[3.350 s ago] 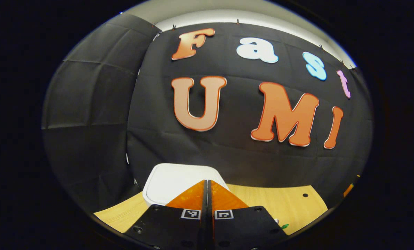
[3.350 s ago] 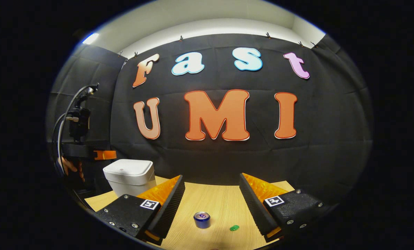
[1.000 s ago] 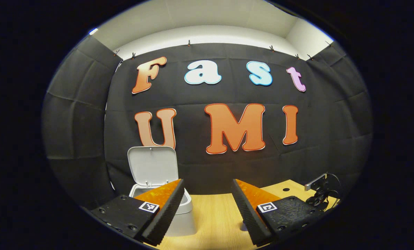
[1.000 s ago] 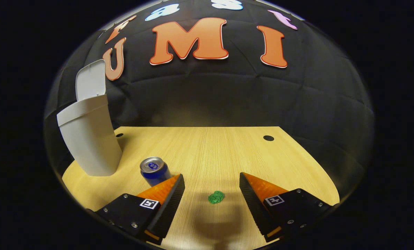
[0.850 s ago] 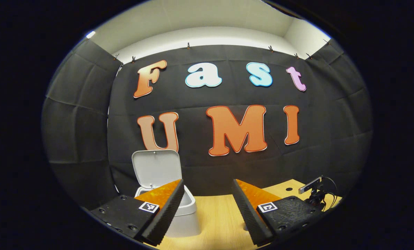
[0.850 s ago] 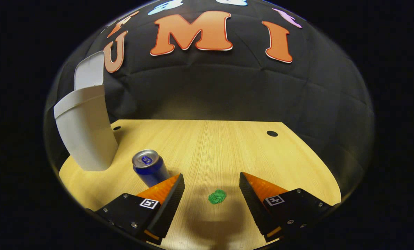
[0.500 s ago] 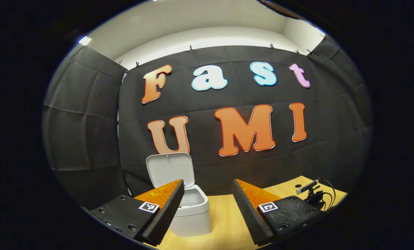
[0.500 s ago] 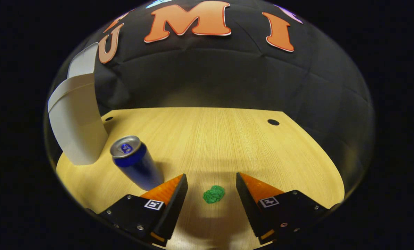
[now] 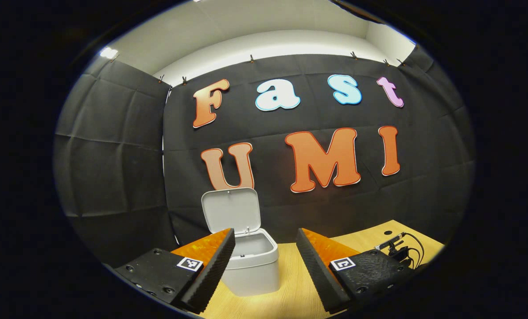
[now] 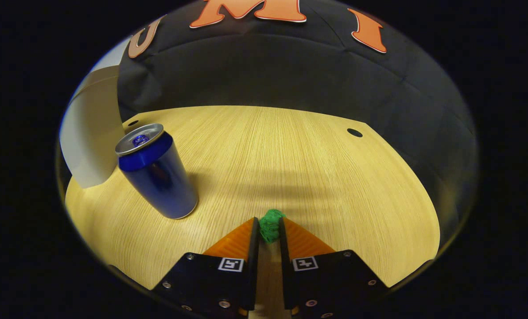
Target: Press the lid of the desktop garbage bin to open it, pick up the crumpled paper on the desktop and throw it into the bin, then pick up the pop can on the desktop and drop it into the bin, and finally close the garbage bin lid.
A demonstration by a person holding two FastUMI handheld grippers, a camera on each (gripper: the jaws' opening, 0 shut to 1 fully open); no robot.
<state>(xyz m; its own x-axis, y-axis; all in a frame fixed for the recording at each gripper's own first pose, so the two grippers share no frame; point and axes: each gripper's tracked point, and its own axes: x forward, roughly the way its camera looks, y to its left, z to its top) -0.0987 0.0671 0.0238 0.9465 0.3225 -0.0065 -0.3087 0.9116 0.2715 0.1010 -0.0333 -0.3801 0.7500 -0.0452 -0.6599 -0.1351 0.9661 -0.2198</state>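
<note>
— Down at the bottom of the right gripper view, what is the right gripper (image 10: 269,225) doing?

— Its two wedge-shaped fingers are drawn in to a narrow gap and pinch a small green wad of crumpled paper (image 10: 271,225) between their tips. The paper is lumpy and creased, and it sits low at the wooden desktop (image 10: 290,155); whether it is lifted off the wood I cannot tell.

— And the left gripper (image 9: 264,239)?

— Spread wide, holding nothing. Its inner faces are ribbed like a fine sawtooth, and each finger carries a small square black-and-white marker.

— Where is the bin?

— In the left gripper view the garbage bin (image 9: 251,268) stands on the desktop ahead, showing between the spread fingers, partly behind the left-hand one. It is a smooth, pale box with rounded corners, narrowing toward its base, and its lid (image 9: 231,210) stands upright against the black cloth wall. In the right gripper view its curved pale side shows at the far left edge.

— The can?

— The pop can (image 10: 155,173) stands upright just in front of the bin in the right gripper view: a glossy blue cylinder with a silver top and a pull tab. It is apart from the gripper, off to its left.

— Anything else on the table?

— The wood has a fine straight grain and round holes near its back edge.
</note>
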